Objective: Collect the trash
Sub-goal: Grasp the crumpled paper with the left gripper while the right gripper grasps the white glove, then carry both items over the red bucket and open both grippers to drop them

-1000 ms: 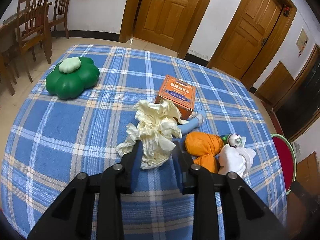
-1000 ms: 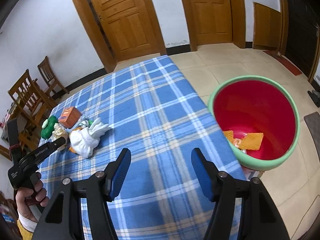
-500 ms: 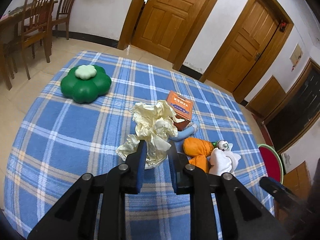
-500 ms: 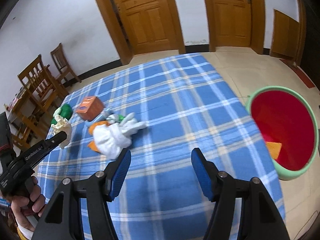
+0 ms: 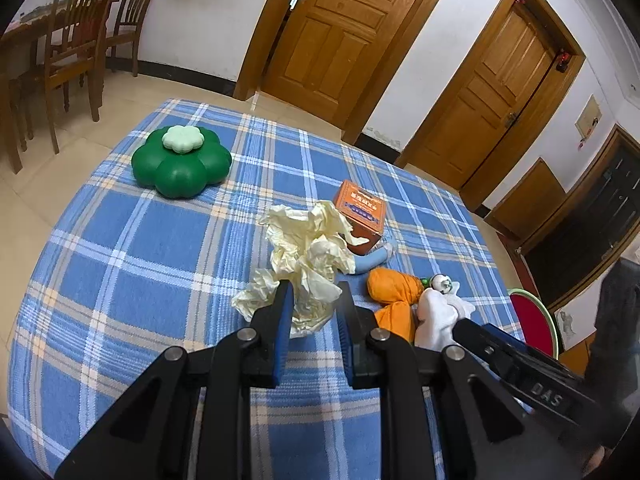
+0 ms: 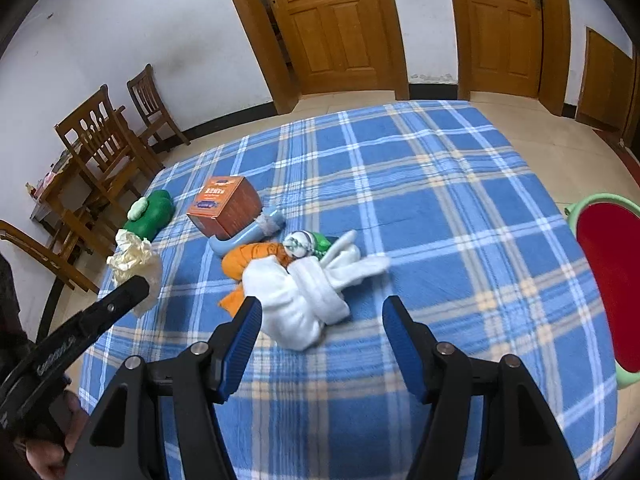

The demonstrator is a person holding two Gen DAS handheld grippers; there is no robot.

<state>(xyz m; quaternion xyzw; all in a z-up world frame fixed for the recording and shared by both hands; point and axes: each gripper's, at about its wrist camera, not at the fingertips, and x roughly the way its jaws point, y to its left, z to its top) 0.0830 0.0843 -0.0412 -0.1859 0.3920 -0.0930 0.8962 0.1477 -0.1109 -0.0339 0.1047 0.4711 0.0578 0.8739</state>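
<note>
Right wrist view: your right claw (image 6: 322,318) is wide apart, and the white cloth bundle (image 6: 298,304) lies just ahead. Your left claw (image 5: 313,304) pinches the crumpled yellow paper (image 5: 306,268).

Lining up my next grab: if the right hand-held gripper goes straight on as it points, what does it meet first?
Most likely the white cloth bundle, lying just ahead between the open fingers of the right hand-held gripper, left of centre. Depth is hard to judge.
</note>
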